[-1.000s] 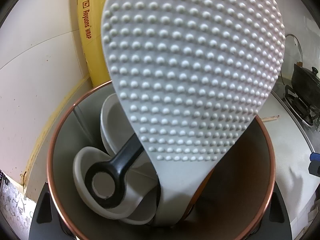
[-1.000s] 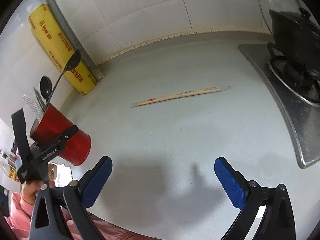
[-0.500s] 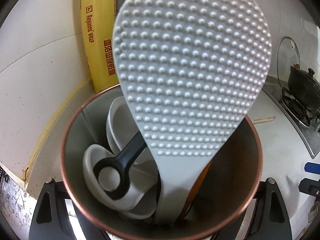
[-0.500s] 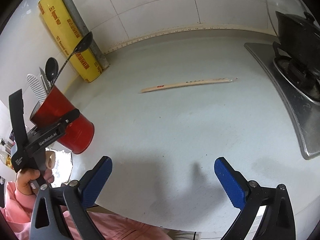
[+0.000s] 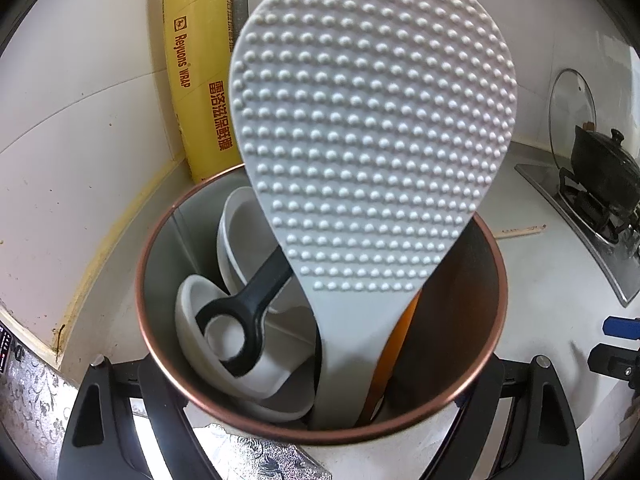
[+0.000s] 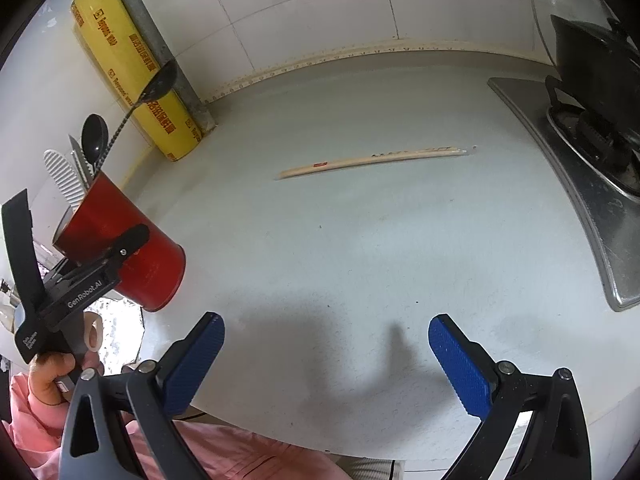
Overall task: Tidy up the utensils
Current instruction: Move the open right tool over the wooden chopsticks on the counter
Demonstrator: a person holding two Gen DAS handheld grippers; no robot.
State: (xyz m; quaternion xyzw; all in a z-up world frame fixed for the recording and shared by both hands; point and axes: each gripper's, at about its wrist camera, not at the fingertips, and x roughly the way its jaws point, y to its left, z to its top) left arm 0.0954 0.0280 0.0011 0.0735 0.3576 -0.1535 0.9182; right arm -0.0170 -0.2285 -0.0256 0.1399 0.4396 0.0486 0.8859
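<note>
Wooden chopsticks [image 6: 376,162] lie crosswise, far ahead of my open, empty right gripper [image 6: 326,364]; my left gripper [image 6: 120,256] clamps the red cylindrical utensil holder [image 6: 132,248].

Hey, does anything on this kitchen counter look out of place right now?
Yes. The chopsticks lie loose mid-counter, apart from the other utensils standing in the red holder that the left gripper clamps, tilted, at the counter's edge.
</note>
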